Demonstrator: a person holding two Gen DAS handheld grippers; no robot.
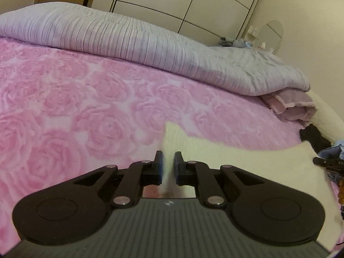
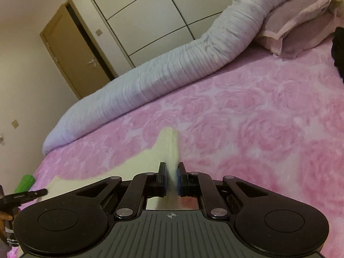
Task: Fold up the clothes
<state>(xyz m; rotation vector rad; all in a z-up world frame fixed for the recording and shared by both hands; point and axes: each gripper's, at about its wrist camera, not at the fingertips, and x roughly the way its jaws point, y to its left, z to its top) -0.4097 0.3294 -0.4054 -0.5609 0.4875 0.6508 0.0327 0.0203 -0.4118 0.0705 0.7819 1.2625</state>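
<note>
Two grippers, left gripper (image 1: 168, 165) and right gripper (image 2: 171, 176), are each pinching a corner of the soft, light, floppy cream cloth (image 1: 236, 161) over the pink bed (image 1: 86, 107).

Cream garment (image 1: 247, 163) blurred; black item (image 2: 338, 49) cut off.

Dim, warm indoor light with soft shadows; strong fisheye bending and dark vignette at corners; motion blur on cream fuzzy knit garment (image 1: 236, 161) edges.
</note>
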